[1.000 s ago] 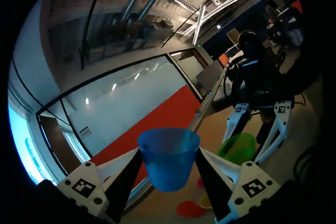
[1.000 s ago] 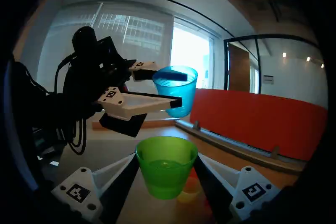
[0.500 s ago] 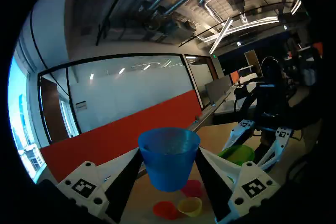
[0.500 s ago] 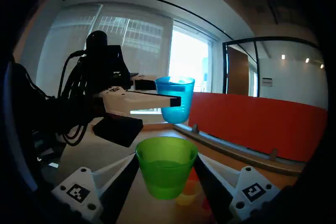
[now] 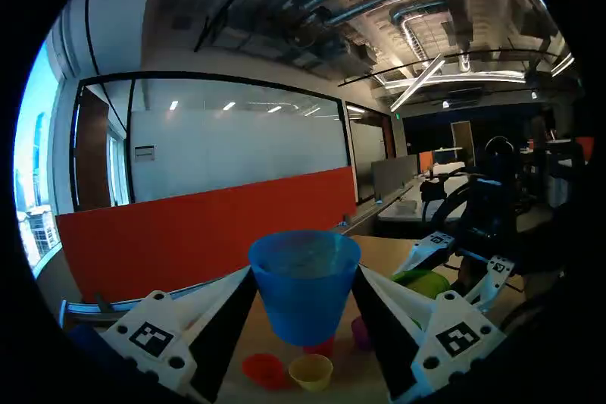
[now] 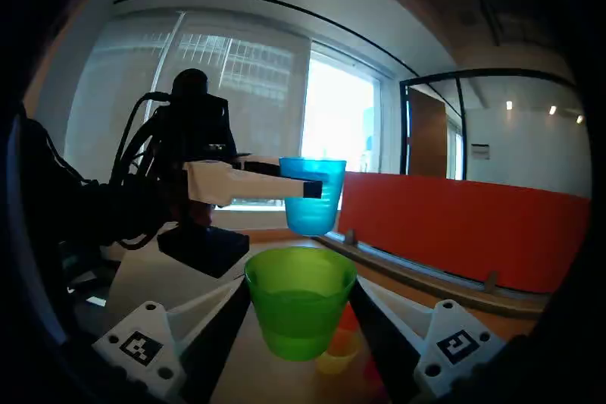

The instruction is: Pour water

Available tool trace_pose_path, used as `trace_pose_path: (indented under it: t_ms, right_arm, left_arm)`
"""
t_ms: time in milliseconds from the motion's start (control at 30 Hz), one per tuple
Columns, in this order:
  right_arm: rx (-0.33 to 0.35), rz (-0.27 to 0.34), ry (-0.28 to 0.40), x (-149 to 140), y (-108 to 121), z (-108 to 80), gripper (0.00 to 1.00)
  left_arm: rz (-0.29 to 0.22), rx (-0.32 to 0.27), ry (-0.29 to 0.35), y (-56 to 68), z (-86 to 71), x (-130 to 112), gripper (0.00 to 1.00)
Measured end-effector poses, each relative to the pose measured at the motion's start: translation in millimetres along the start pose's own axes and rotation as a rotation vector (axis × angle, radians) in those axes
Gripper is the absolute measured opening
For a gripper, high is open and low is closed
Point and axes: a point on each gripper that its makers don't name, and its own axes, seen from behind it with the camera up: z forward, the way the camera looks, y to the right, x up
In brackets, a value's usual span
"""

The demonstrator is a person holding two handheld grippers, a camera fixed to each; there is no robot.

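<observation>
- The left gripper (image 5: 303,274) is clenched on a blue cup (image 5: 304,302), one finger on each side of it. The cup stands upright and level.
- The right gripper (image 6: 301,283) is clamped the same way on a green cup (image 6: 300,321), also upright. Water (image 6: 299,299) sits partway up inside it.
- From the right gripper view, the blue cup hangs higher than the green one and beyond it. The two are apart, with neither rim over the other.
- I cannot tell whether the blue cup has any water in it, as its inside is too dim.
- With water in the green cup and both cups level, my guess is that the pour is done and this is the finishing step.
- The table (image 5: 375,246) lies below both cups, with a small red cup (image 5: 263,368) and a yellow cup (image 5: 311,371) standing on it.
- The next move probably means lowering each cup to a bare patch of table. The green one must stay level so nothing slops, and both need to clear the small cups.
</observation>
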Motion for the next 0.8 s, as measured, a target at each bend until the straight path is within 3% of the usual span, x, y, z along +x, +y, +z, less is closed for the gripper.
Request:
trace_pose_path:
  t_ms: [300, 800]
  right_arm:
    - [0.004, 0.013, -0.013, -2, -1, -1.9, 0.9]
    - [0.036, 0.027, -0.109, -28, -6, -8.4, 0.9]
  left_arm:
    - [-0.022, -0.007, -0.066, 0.2, -6.1, -21, 0.84]
    - [-0.027, 0.018, -0.225, -7.9, -22.6, -83, 0.85]
